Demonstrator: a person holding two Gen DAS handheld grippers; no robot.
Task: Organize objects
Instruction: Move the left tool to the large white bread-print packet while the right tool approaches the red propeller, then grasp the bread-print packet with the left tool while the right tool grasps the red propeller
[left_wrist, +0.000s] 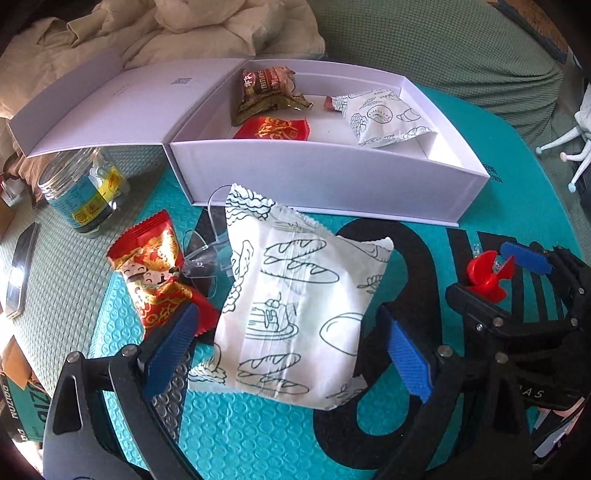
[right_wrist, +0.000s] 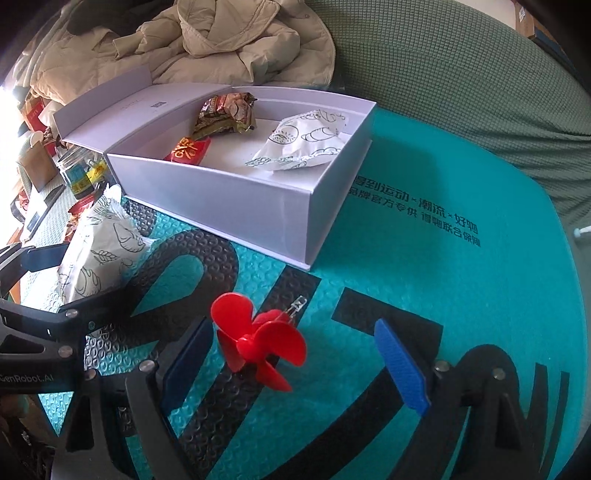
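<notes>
A white snack packet printed with bread drawings (left_wrist: 291, 314) lies on the teal mat (left_wrist: 240, 435). My left gripper (left_wrist: 291, 343) is open and straddles it, with a blue pad on each side and small gaps to the wrapper. A red plastic propeller (right_wrist: 258, 347) lies on the mat between the fingers of my right gripper (right_wrist: 295, 365), which is open and not touching it. Behind both stands an open white box (left_wrist: 325, 177) holding a brown-green packet (left_wrist: 266, 92), a red packet (left_wrist: 273, 129) and another white printed packet (left_wrist: 384, 114).
A red-and-gold snack packet (left_wrist: 155, 273) and a clear plastic piece (left_wrist: 210, 254) lie left of the white packet. A glass jar (left_wrist: 81, 192) and a phone (left_wrist: 18, 273) sit further left. A beige jacket (right_wrist: 221, 48) lies behind the box. A tiny clear LED (right_wrist: 295, 306) rests beside the propeller.
</notes>
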